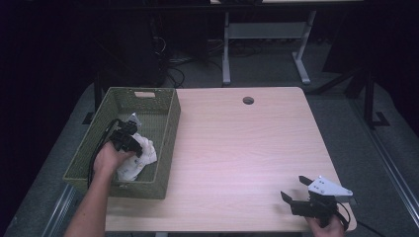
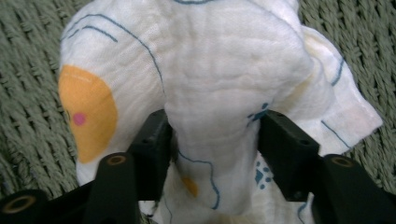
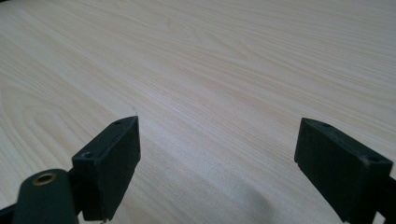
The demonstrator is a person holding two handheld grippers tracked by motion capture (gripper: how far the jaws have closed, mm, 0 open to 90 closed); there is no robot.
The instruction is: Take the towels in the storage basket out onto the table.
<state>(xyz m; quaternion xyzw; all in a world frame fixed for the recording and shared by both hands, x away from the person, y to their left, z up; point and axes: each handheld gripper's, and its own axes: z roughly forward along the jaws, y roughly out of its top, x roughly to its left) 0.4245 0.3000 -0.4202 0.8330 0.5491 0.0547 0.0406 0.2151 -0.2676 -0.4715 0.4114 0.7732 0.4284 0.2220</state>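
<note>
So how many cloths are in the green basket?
1. A crumpled white cloth with orange and blue print lies at the near end of the green woven basket, a fold of it pinched between the left gripper. More could be hidden underneath.

Cloth (image 2: 224, 79): white, thin blue curving lines, an orange patch with a small pink dot, small teal specks. Basket (image 1: 168, 129): woven, dull olive-green, with a pale tan tag at its far rim. Table (image 1: 237, 148): light wood grain, pale beige, one dark round hole. Left gripper (image 2: 212, 135): black. Right gripper (image 1: 296, 190): black jaws, grey plate on top.
</note>
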